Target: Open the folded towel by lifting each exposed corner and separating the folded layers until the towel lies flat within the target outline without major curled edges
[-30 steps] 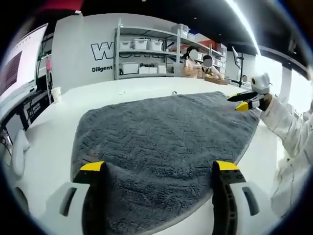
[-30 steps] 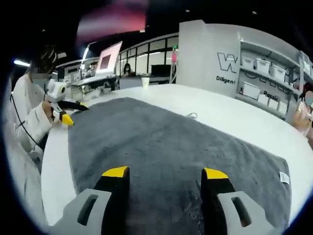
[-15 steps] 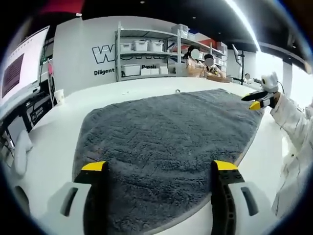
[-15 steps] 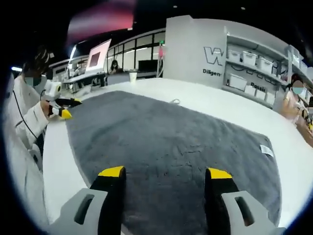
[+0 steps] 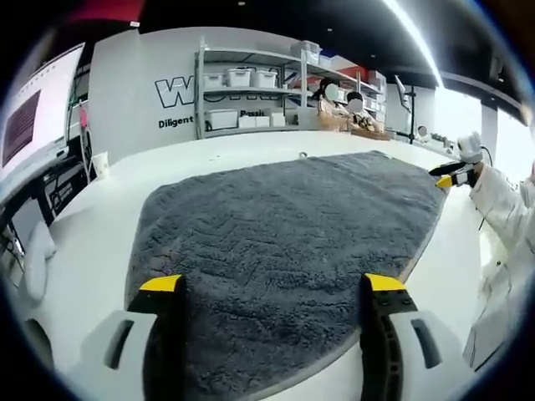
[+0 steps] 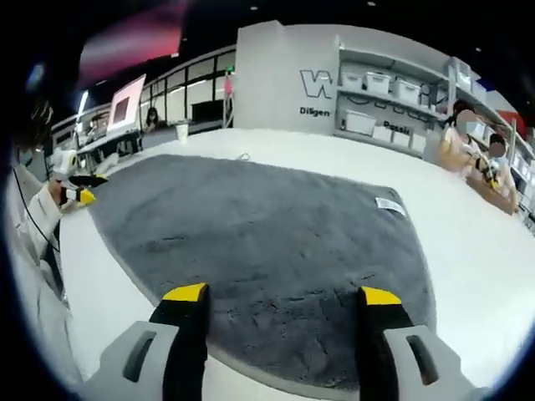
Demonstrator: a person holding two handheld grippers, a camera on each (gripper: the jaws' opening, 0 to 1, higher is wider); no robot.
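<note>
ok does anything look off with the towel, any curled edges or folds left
Nothing stands out. The grey fluffy towel lies spread flat on the white table, edges down with no visible curl. Its small white label sits at the far corner. Both tools are open above it.

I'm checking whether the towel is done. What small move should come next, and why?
Probably draw both grippers back and inspect the edges. The grey towel lies spread in one layer on the white table, its label showing at a far corner, with no lifted fold visible. The left gripper and right gripper have jaws apart, holding nothing.
</note>
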